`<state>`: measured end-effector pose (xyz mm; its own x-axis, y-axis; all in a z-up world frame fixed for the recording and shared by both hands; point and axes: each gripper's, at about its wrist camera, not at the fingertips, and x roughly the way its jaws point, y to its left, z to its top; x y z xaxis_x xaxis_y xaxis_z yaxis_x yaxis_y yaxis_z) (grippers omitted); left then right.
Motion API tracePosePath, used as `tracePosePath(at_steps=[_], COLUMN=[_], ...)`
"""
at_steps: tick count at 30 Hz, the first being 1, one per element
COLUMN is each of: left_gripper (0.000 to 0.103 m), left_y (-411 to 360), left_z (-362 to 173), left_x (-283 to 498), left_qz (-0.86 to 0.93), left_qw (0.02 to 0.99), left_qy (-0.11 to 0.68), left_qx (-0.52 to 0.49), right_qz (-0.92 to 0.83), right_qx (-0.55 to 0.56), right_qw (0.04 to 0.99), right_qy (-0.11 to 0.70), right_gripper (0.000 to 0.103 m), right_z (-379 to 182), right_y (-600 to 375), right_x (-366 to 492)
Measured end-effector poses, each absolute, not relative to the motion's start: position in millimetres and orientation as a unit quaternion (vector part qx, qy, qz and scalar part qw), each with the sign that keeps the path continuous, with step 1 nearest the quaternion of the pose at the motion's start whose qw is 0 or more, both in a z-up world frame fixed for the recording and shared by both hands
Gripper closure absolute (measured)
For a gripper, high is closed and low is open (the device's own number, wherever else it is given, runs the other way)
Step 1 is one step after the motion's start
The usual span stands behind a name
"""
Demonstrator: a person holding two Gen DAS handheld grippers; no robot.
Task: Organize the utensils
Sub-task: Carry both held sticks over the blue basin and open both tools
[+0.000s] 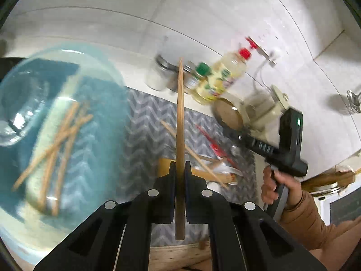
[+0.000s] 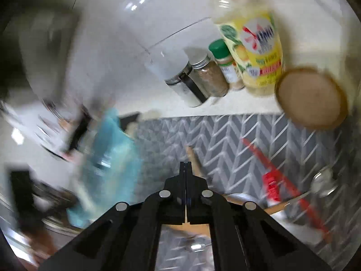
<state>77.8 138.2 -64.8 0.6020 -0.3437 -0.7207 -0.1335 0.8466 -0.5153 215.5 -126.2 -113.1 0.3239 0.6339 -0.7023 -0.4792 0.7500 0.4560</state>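
My left gripper [image 1: 180, 167] is shut on a wooden chopstick [image 1: 180, 122] that stands between its fingers, lifted above the grey chevron mat [image 1: 146, 117]. To its left a blue tray [image 1: 94, 149] holds several wooden chopsticks [image 1: 58, 144]. On the mat right of centre lie more wooden utensils [image 1: 212, 174] and a red one [image 1: 212, 142]. My right gripper [image 2: 186, 164] has its jaws together, with nothing visibly held, over the mat [image 2: 225, 140], near a wooden handle [image 2: 194, 158], red utensil [image 2: 277, 176] and metal spoon [image 2: 322, 183]. The right gripper's body also shows in the left wrist view [image 1: 277, 144].
Spice jars [image 2: 203, 79], a green-capped shaker [image 2: 225, 61] and a yellow oil bottle [image 2: 252, 43] stand along the white tiled wall. A round wooden lid [image 2: 312, 97] sits beside them. A clear glass bowl [image 1: 15, 115] lies at the tray's left. The blue tray [image 2: 112, 158] is blurred at left.
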Motion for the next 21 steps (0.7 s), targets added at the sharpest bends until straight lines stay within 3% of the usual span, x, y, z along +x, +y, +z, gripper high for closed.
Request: tracePosePath(at_steps=[5, 7, 9, 13, 14, 15, 16, 21], left_gripper=[0.096, 0.096, 0.096, 0.096, 0.096, 0.096, 0.096, 0.096], left_y=[163.8, 171.8, 181.0, 198.2, 203.3, 207.5, 215.2, 247.3], left_z=[-60.1, -61.4, -63.8, -72.5, -75.8, -78.4, -83.4, -100.5], left_x=[66.8, 63.0, 59.0, 51.9, 51.1, 50.3, 49.4, 45.9], left_qz=[-0.054, -0.051, -0.043, -0.025, -0.021, -0.017, -0.010, 0.016], left_qw=[0.857, 0.856, 0.855, 0.850, 0.848, 0.847, 0.843, 0.833], left_qy=[0.437, 0.436, 0.435, 0.440, 0.443, 0.445, 0.450, 0.465], left_qx=[-0.267, -0.273, -0.279, -0.289, -0.290, -0.291, -0.294, -0.299], right_qz=[0.340, 0.322, 0.318, 0.332, 0.321, 0.317, 0.312, 0.301], right_qx=[-0.011, -0.081, -0.116, -0.105, -0.117, -0.124, -0.121, -0.045], right_qw=[0.829, 0.839, 0.838, 0.821, 0.820, 0.817, 0.814, 0.833], right_qy=[0.443, 0.430, 0.428, 0.453, 0.459, 0.466, 0.474, 0.462], right_gripper=[0.098, 0.062, 0.053, 0.057, 0.065, 0.086, 0.092, 0.096], right_z=[-127.1, -143.2, -157.4, -180.5, -187.5, -194.5, -199.3, -158.1], right_y=[-101.5, -85.9, -76.6, -63.3, -58.4, -54.1, -52.9, -62.2], right_x=[197.5, 199.4, 204.2, 219.5, 223.9, 226.8, 230.2, 225.6])
